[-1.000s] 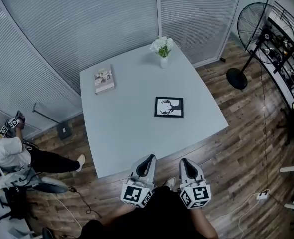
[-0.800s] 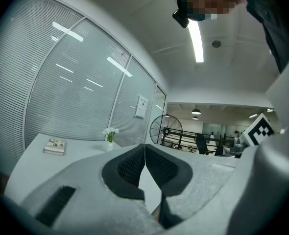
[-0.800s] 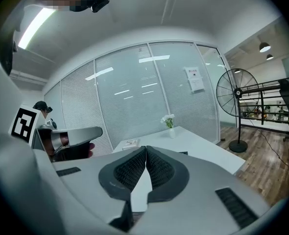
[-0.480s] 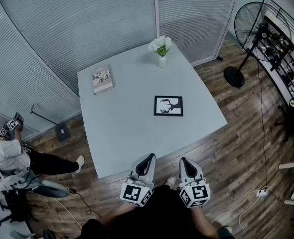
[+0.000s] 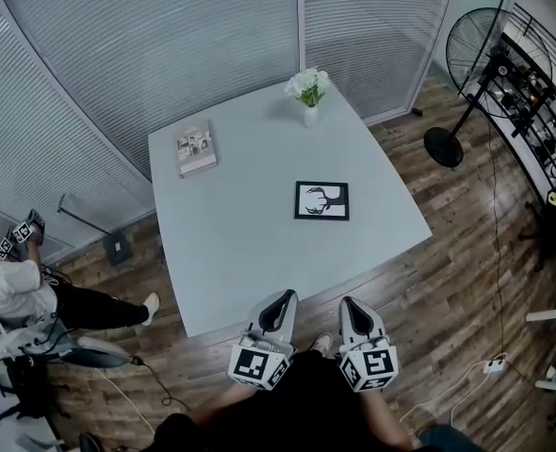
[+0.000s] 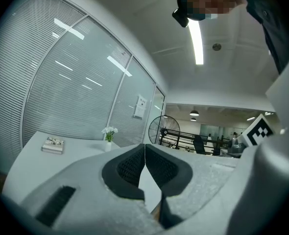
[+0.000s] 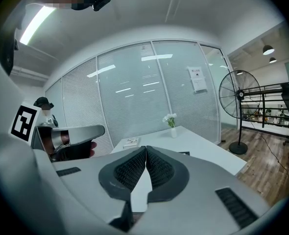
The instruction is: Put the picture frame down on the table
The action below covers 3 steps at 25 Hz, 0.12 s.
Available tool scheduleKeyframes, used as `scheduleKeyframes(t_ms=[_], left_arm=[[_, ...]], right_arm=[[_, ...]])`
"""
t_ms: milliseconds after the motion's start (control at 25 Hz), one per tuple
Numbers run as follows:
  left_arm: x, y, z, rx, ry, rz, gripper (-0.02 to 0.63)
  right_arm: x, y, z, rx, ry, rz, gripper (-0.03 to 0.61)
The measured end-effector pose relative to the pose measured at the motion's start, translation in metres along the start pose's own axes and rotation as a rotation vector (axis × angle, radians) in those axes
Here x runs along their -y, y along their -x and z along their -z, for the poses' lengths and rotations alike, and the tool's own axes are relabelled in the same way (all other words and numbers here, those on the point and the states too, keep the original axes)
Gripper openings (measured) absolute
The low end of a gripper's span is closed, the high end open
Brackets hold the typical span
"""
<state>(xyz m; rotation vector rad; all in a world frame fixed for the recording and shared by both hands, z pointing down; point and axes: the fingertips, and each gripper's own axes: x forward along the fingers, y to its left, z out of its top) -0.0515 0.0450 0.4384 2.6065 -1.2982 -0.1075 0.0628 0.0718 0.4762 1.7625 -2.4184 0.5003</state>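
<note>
left tool (image 5: 284,298) and right tool (image 5: 347,302) pinched together — picture frame (image 5: 321,201) flat on table (image 5: 240,229) beyond.

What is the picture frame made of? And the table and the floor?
The picture frame has a thin black matte border, maybe wood or plastic; it is too small to tell. The table looks like smooth pale laminate or painted board, with no grain. The floor shows brown streaky planks: wood or wood-look.
</note>
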Motion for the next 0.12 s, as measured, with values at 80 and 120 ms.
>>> scheduleKeyframes(t_ms=[80, 120], left_arm=[[-0.0011, 0.0019, -0.0013, 0.002, 0.000, 0.001, 0.020], [-0.0019, 0.0029, -0.0020, 0.004, 0.000, 0.001, 0.020]], right_arm=[[-0.0031, -0.0001, -0.0008, 0.003, 0.000, 0.002, 0.014], [-0.0048, -0.0003, -0.0013, 0.005, 0.000, 0.002, 0.014]])
